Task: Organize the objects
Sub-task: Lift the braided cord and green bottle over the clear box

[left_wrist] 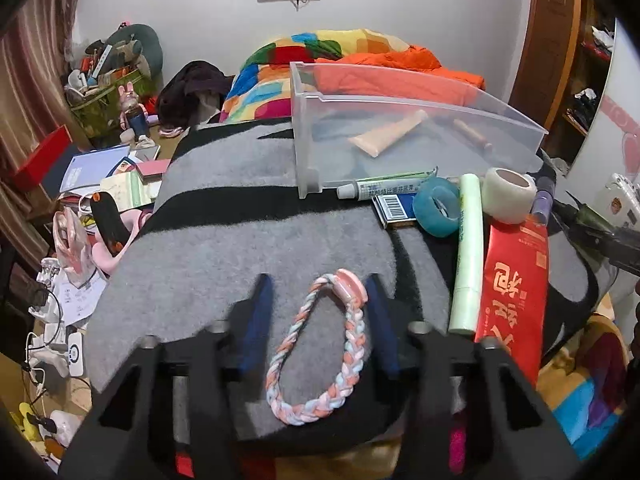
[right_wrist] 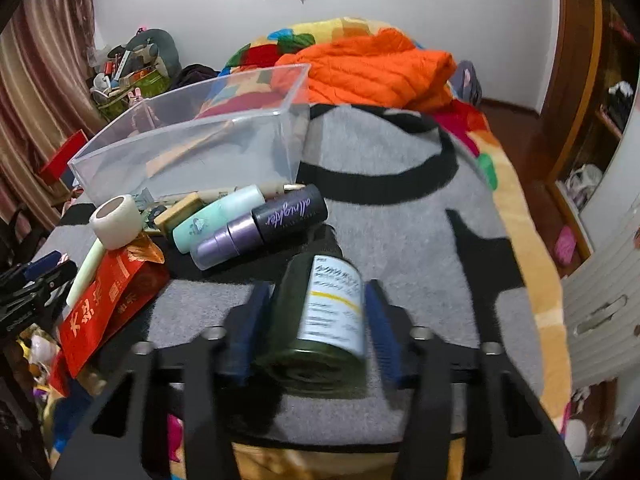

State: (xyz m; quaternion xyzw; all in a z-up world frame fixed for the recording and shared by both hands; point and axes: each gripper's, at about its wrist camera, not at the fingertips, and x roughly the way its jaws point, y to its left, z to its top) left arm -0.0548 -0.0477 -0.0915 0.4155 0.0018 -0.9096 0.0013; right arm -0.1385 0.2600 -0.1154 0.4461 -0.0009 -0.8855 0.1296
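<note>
The left gripper (left_wrist: 318, 300) has its jaws drawn in around a braided hair tie (left_wrist: 316, 354) on the grey mat (left_wrist: 208, 200). The right pad sits against the tie's pink bead (left_wrist: 349, 286); the left pad stands just clear of the braid, so I judge this a grip not quite made. The loop's long axis runs along the fingers, from the bead at the tips back toward the camera.

The right gripper (right_wrist: 316, 312) straddles a dark green bottle (right_wrist: 320, 320) lying on its side on the same mat. Its long axis also runs along the fingers, base toward the camera, neck pointing away. The left pad looks to be touching the glass and a sliver of mat shows at the right pad; the bottle is blurred, so whether it is truly clamped I cannot tell.

The clear bin (left_wrist: 400, 128) is the goal, I judge. From the bin, the tie lies well out toward the mat's near edge, and the bottle lies nearer and to its right, past the purple bottle (right_wrist: 256, 232) just in front of the bin. The right hand has the shorter carry.
</note>
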